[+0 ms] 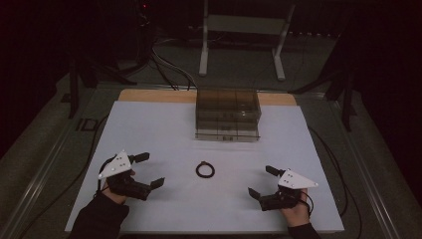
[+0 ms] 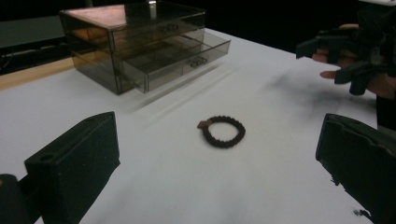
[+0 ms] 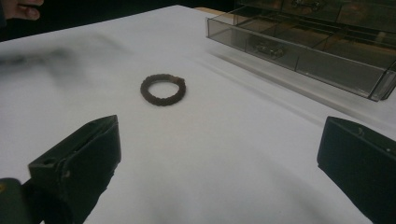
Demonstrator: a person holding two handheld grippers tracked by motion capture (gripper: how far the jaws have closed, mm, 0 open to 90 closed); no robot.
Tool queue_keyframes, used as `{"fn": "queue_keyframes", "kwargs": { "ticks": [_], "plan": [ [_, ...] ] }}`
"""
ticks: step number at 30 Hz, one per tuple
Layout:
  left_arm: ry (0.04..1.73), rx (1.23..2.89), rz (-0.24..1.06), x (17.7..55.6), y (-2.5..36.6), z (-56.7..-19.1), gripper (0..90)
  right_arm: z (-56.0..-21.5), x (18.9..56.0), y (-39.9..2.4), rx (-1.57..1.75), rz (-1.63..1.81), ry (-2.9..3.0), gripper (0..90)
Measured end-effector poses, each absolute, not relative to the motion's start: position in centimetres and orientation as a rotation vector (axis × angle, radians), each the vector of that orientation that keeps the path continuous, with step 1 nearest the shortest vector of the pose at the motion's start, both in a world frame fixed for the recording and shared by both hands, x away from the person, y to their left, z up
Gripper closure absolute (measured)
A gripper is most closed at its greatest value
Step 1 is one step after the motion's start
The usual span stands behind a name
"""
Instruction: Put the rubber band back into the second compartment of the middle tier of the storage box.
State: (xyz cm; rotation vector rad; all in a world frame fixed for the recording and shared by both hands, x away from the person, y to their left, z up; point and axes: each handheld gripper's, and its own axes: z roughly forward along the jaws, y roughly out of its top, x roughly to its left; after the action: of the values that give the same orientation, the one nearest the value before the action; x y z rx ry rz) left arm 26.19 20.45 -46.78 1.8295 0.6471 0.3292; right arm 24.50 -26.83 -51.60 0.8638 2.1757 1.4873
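**Beaded bracelet waits between two open claws**

The bracelet (image 1: pixel 205 170) lies flat on the white worktop (image 1: pixel 149 129), before the clear drawer box (image 1: pixel 228 114). Left claw (image 1: pixel 148 170) and right claw (image 1: pixel 263 180) both stand apart, empty. It looks light and flexible; pinching one side of the ring seems best.

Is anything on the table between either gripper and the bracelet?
Nothing visible. The bracelet lies alone on the white table, with bare surface between it and the left gripper and the right gripper. Both have their jaws apart. The drawer box stands beyond the bracelet, off both paths.
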Motion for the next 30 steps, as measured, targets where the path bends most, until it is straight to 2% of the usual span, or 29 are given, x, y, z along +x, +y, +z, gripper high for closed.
{"fn": "queue_keyframes", "kwargs": {
  "ticks": [30],
  "plan": [
    [0.618,1.888,0.289,29.6,16.2,-46.4,0.3,-51.5,24.5,-27.0,0.866,1.507,2.166,0.0]
  ]
}}
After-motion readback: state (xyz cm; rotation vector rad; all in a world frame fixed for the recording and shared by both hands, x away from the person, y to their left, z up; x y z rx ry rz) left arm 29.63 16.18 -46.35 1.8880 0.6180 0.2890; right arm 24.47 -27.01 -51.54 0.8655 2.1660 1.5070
